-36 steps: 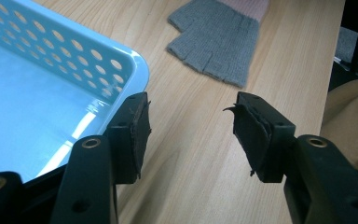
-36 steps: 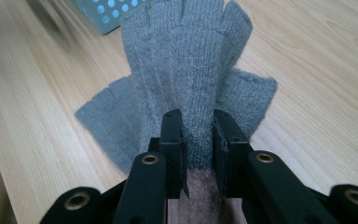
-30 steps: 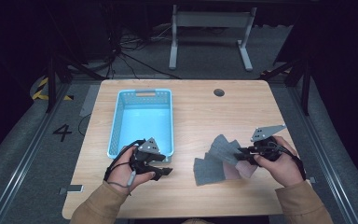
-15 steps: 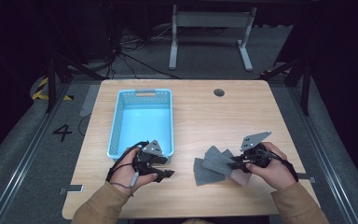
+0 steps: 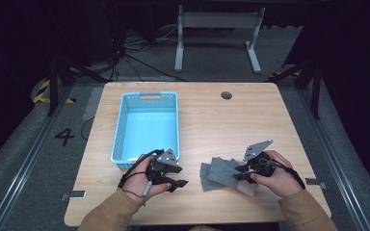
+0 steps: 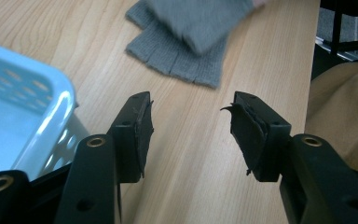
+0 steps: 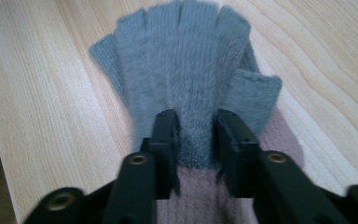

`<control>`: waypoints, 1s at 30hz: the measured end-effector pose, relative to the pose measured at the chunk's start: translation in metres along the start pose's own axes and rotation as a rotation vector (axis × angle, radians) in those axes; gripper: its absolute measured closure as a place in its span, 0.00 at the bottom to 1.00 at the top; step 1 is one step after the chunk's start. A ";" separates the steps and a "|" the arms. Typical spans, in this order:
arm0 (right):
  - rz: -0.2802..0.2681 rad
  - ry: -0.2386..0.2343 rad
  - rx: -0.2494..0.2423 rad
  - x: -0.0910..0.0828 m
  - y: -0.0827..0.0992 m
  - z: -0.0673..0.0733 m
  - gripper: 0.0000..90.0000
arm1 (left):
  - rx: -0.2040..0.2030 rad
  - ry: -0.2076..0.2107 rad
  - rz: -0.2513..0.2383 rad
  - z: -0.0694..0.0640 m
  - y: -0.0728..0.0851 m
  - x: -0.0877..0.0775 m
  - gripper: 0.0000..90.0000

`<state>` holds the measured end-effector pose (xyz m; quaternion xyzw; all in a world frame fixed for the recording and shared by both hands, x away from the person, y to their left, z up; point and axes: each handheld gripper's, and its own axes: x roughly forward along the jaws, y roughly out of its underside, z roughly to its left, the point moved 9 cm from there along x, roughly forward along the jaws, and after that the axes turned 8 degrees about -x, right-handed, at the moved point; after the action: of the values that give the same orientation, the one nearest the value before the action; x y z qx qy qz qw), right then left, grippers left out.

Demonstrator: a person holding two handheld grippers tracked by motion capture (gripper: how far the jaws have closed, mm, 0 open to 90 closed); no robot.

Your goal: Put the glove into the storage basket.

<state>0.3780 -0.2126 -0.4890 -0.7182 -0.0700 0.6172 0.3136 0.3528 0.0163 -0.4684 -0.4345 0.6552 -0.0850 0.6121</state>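
resting near the table's (image 5: pixel 207 115) front edge, at about five o'clock on the tabletop in the high view, a pair of grey fingerless gloves (image 5: pixel 220 172) with pink cuffs (image 5: pixel 248 188) lies one on the other, fingers fanned toward nine o'clock. the right gripper (image 7: pixel 196 122) sits over the top glove, its jaws a narrow gap apart with grey knit between them; they have just been opening, and whether the pads touch the knit i cannot tell. the left gripper (image 6: pixel 191 126), at seven o'clock on the table just beside the blue basket's (image 5: pixel 120 126) near corner, has its jaws wide with bare wood between them, closing slightly, the gloves ahead of it.
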 end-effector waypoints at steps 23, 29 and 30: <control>-0.028 0.127 0.142 -0.044 0.051 -0.009 0.65 | 0.048 0.051 0.013 -0.014 -0.017 0.047 0.59; 0.038 0.102 0.166 -0.044 0.068 -0.011 0.66 | 0.039 0.057 0.029 -0.013 -0.015 0.054 0.62; 0.052 0.097 0.170 -0.044 0.070 -0.011 0.67 | 0.038 0.059 0.025 -0.013 -0.015 0.055 0.63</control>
<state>0.3583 -0.2938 -0.4897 -0.7197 0.0164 0.5933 0.3602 0.3553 -0.0350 -0.4955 -0.4120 0.6766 -0.1025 0.6016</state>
